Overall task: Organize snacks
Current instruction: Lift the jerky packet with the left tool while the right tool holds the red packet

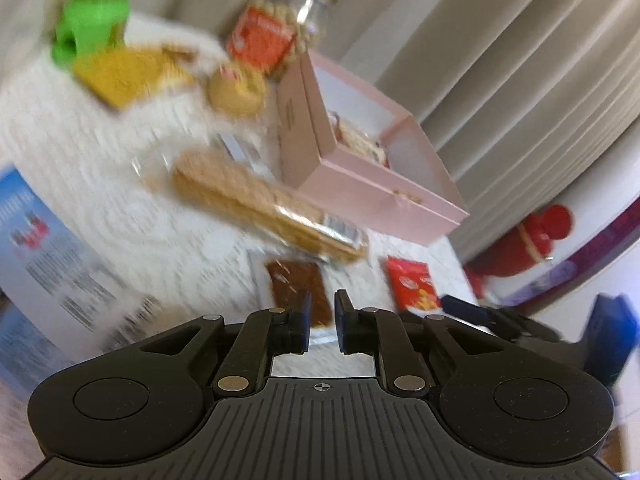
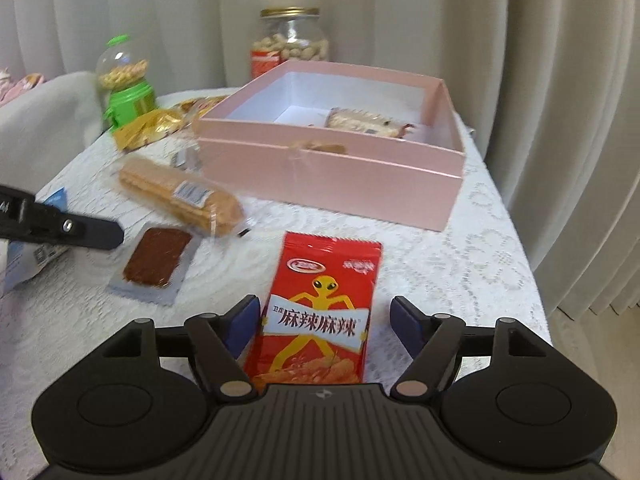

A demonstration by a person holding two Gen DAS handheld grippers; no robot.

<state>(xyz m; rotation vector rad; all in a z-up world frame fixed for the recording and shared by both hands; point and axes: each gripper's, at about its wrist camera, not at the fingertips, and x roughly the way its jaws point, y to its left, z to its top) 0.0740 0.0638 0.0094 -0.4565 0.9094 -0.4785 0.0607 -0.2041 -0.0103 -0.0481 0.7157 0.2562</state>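
Observation:
My right gripper (image 2: 325, 322) stands open low over the lace tablecloth. A red spicy-snack packet (image 2: 324, 272) lies flat between its fingers, and the pads do not press it. Behind it is an open pink box (image 2: 332, 168) holding one wrapped pastry (image 2: 368, 124). My left gripper (image 1: 322, 320) is shut with nothing in it, just above a brown snack in a clear wrapper (image 1: 296, 284); the left wrist view is blurred. A long biscuit roll (image 1: 260, 204) lies beyond it, beside the box (image 1: 384, 196).
At the back stand a peanut jar (image 2: 290, 40) and a green candy dispenser (image 2: 124, 80), with a gold packet (image 2: 148, 128) in front. A blue-white bag (image 2: 32, 256) lies at the left. The table edge (image 2: 524, 264) curves along the right, near curtains.

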